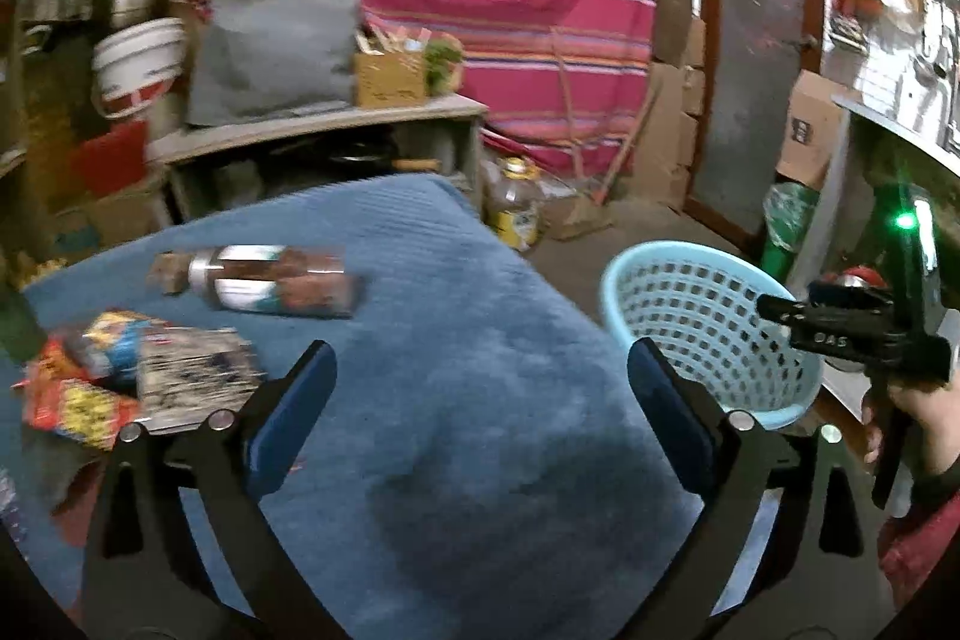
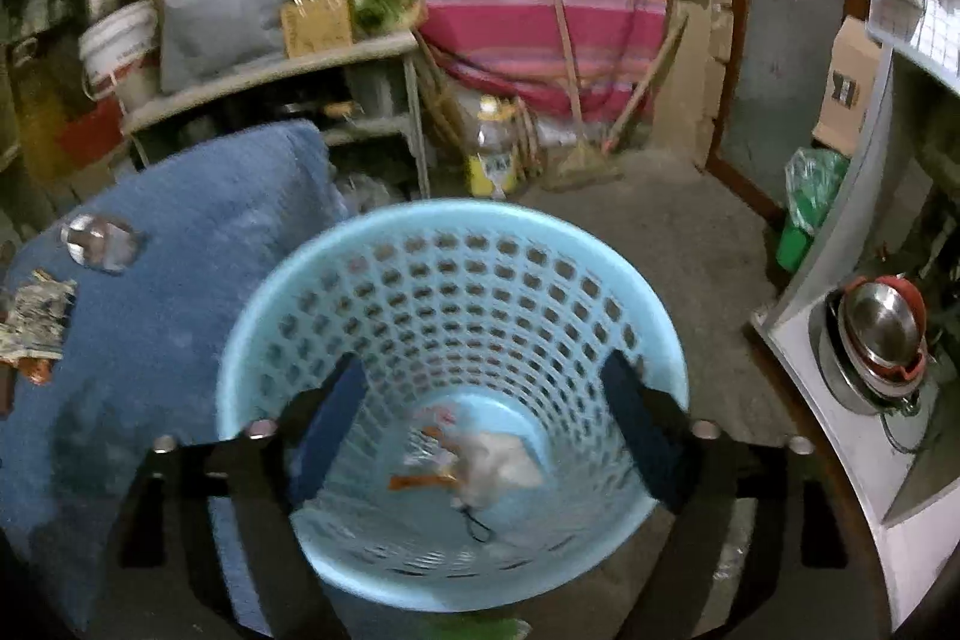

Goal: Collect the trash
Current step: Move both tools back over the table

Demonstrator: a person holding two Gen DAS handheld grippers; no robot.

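Left wrist view: the left claw [image 1: 480, 388] gapes empty over the blue-covered surface [image 1: 480, 460]. A plastic bottle [image 1: 270, 283] lies far left, long axis left-right, near crumpled wrappers [image 1: 120, 376]. The light-blue basket [image 1: 708, 334] stands right.

Right wrist view: the right claw [image 2: 486, 418] is spread wide above the basket [image 2: 456, 292], wrappers [image 2: 480, 460] lying at its bottom.

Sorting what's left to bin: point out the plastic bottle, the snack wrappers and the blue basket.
plastic bottle [image 1: 273, 280], left wrist view, on its label.
snack wrappers [image 1: 81, 400], left wrist view, on the red-yellow packet.
blue basket [image 2: 456, 292], right wrist view, on its perforated inner wall.
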